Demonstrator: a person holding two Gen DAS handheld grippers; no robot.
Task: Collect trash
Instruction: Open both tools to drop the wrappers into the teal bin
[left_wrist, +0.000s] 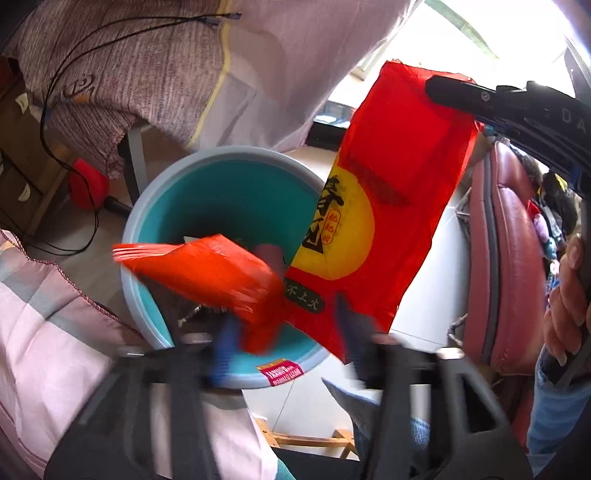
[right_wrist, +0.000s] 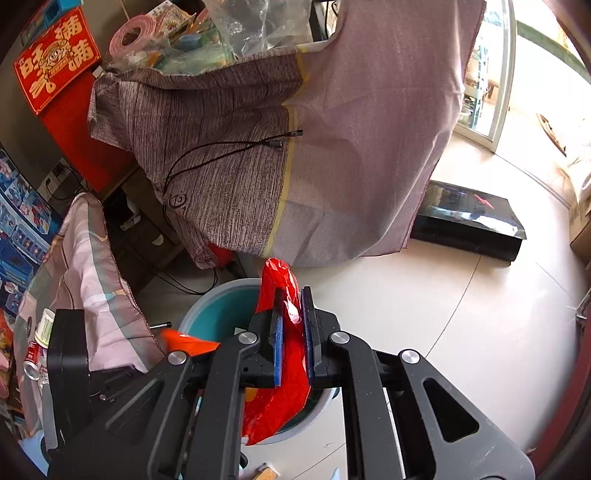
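A teal trash bin (left_wrist: 221, 192) with a grey rim stands on the floor below both grippers; it also shows in the right wrist view (right_wrist: 225, 310). My left gripper (left_wrist: 284, 325) is open above the bin, blurred by motion, and a small orange-red wrapper (left_wrist: 207, 273) hangs loose just in front of its fingers over the bin's mouth. My right gripper (right_wrist: 293, 295) is shut on a large red and yellow plastic bag (right_wrist: 280, 391), which hangs over the bin's right rim; in the left wrist view the bag (left_wrist: 391, 206) dangles from the right gripper (left_wrist: 443, 88).
A table draped in purplish cloth (right_wrist: 258, 155) with a black cable stands behind the bin. Pink checked bedding (left_wrist: 44, 332) lies at the left. A dark red padded seat (left_wrist: 509, 258) is at the right. A black flat box (right_wrist: 469, 218) lies on the pale tiled floor.
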